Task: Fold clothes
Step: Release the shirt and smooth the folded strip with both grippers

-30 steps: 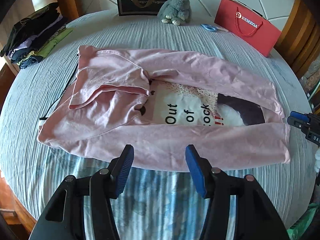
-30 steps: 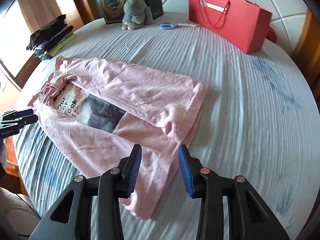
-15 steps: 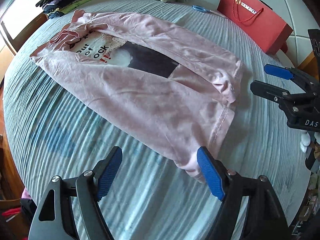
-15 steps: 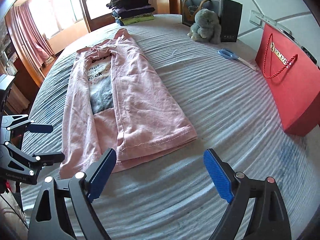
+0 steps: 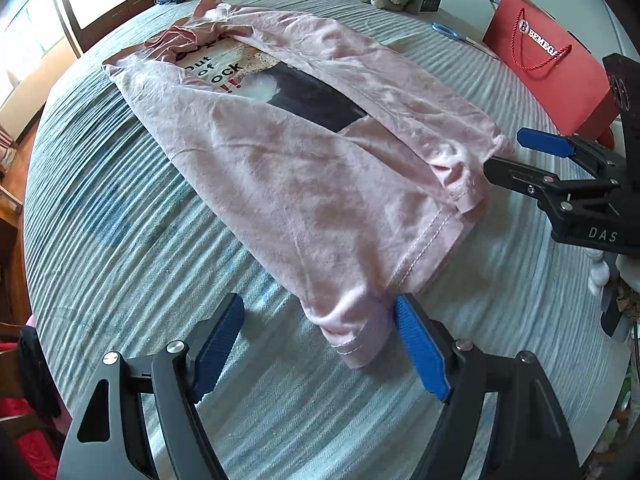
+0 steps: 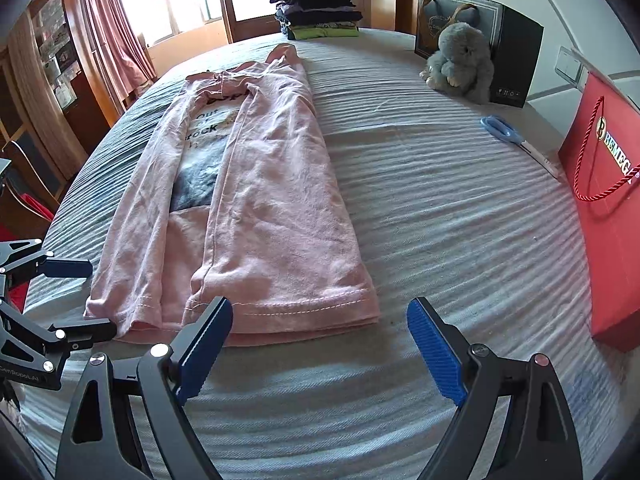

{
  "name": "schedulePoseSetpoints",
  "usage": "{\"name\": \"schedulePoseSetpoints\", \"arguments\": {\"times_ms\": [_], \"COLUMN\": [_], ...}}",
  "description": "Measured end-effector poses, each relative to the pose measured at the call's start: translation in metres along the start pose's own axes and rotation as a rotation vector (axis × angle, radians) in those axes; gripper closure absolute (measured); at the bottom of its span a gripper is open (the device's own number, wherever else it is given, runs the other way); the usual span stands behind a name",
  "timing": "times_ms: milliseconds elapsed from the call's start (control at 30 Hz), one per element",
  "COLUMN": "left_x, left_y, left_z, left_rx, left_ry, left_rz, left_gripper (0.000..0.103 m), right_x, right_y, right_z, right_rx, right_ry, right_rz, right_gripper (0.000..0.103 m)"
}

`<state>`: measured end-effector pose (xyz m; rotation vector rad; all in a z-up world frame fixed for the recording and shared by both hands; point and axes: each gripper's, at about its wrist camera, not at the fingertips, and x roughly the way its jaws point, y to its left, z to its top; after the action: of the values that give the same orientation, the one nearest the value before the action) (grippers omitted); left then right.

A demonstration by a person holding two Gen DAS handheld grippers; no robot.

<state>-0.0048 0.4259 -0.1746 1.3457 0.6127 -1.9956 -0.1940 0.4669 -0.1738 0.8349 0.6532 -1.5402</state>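
Observation:
A pink t-shirt (image 5: 304,152) with a printed front lies flat on the round bed, both long sides folded in toward the middle. It also shows in the right wrist view (image 6: 264,184). My left gripper (image 5: 320,340) is open, its blue pads either side of the near left hem corner. My right gripper (image 6: 320,344) is open wide just short of the right hem corner, and shows in the left wrist view (image 5: 516,152) beside the hem. The left gripper shows at the left edge of the right wrist view (image 6: 86,296).
A red gift bag (image 6: 604,208) stands at the right of the bed. Blue scissors (image 6: 508,132), a grey plush rabbit (image 6: 460,64) and a black box (image 6: 508,52) sit at the far side. A pile of folded clothes (image 6: 320,12) lies at the far edge.
Both grippers swung round from the shirt's long side to its hem end, opened wider, and then closed in on the hem corners. The shirt has not moved.

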Motion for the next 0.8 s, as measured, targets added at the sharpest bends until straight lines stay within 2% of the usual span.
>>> {"name": "schedulePoseSetpoints", "arguments": {"times_ms": [100, 300, 433, 667, 767, 800], "left_x": [0.003, 0.005, 0.009, 0.01, 0.004, 0.003], "left_y": [-0.006, -0.01, -0.016, -0.03, -0.029, -0.031], "left_z": [0.001, 0.0, 0.0, -0.004, -0.005, -0.005], "left_rx": [-0.001, -0.133, -0.199, -0.229, -0.204, -0.191], "left_ry": [0.0, -0.004, -0.024, -0.068, -0.077, -0.084], "left_rz": [0.026, 0.077, 0.107, 0.129, 0.115, 0.11], "left_gripper": [0.017, 0.012, 0.0, 0.001, 0.01, 0.016], "right_x": [0.006, 0.011, 0.011, 0.011, 0.009, 0.008], "right_y": [0.001, 0.005, 0.002, -0.001, -0.002, -0.005], "right_z": [-0.001, -0.005, -0.007, -0.008, -0.01, -0.01], "right_rx": [-0.034, -0.096, -0.14, -0.222, -0.234, -0.226], "right_ry": [0.001, -0.003, -0.025, -0.023, -0.029, -0.034], "right_rz": [0.014, 0.051, 0.079, 0.118, 0.11, 0.113], "right_gripper": [0.015, 0.018, 0.017, 0.018, 0.026, 0.031]}}
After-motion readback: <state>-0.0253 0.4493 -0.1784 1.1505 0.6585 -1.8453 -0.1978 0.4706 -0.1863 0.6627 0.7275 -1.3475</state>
